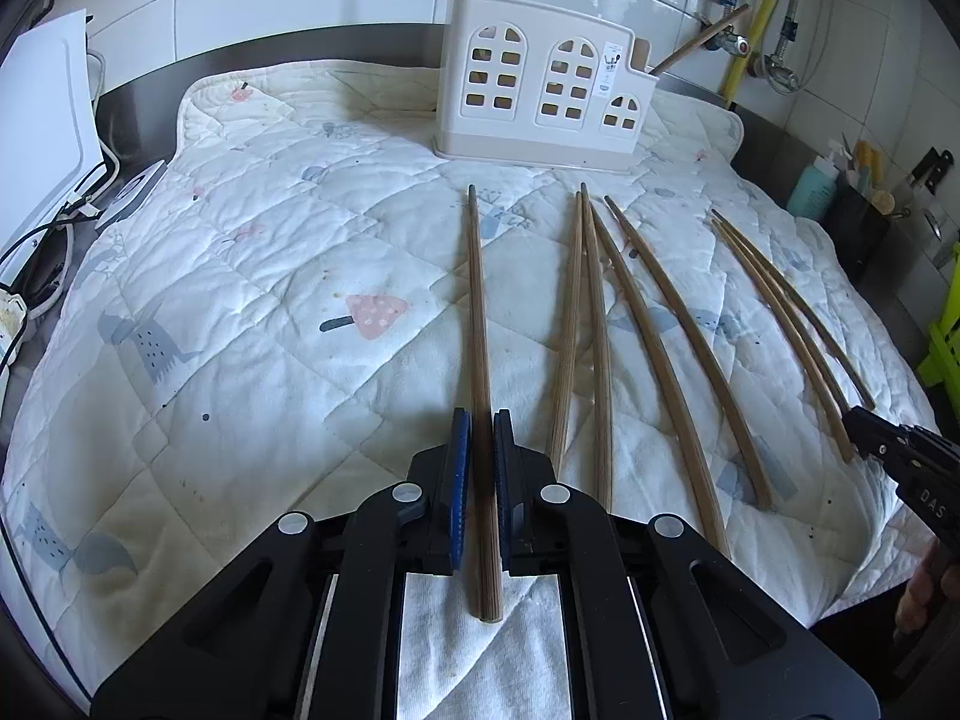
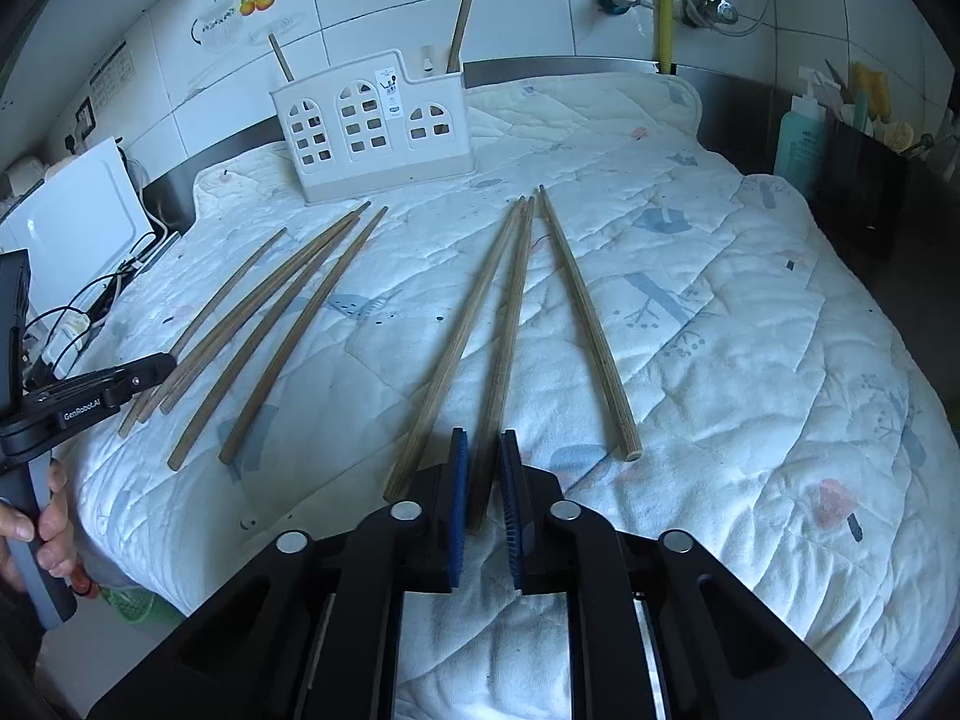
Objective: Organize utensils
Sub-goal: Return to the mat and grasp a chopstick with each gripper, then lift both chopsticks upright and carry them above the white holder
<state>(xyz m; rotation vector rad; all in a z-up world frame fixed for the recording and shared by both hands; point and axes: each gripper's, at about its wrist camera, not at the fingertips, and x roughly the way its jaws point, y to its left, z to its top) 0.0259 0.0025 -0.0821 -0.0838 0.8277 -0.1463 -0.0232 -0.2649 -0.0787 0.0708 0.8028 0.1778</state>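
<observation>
Several wooden chopsticks lie side by side on a quilted white cloth (image 1: 240, 252). My left gripper (image 1: 480, 420) is shut on the thick end of the leftmost chopstick (image 1: 477, 300), which rests flat on the cloth. My right gripper (image 2: 485, 438) straddles the middle chopstick (image 2: 510, 312) of a group of three. Its blue pads stand close on both sides with a thin gap showing, and the stick lies on the cloth. A cream utensil holder (image 1: 540, 102) with window cut-outs stands at the back, with two chopsticks (image 2: 465, 12) upright in it.
A white board (image 1: 42, 108) and cables lie at the left edge. A teal bottle (image 2: 795, 132) and a black container (image 2: 864, 192) stand at the right. Pipes and valves run along the tiled wall. A hand (image 2: 54, 516) holds the left gripper's handle.
</observation>
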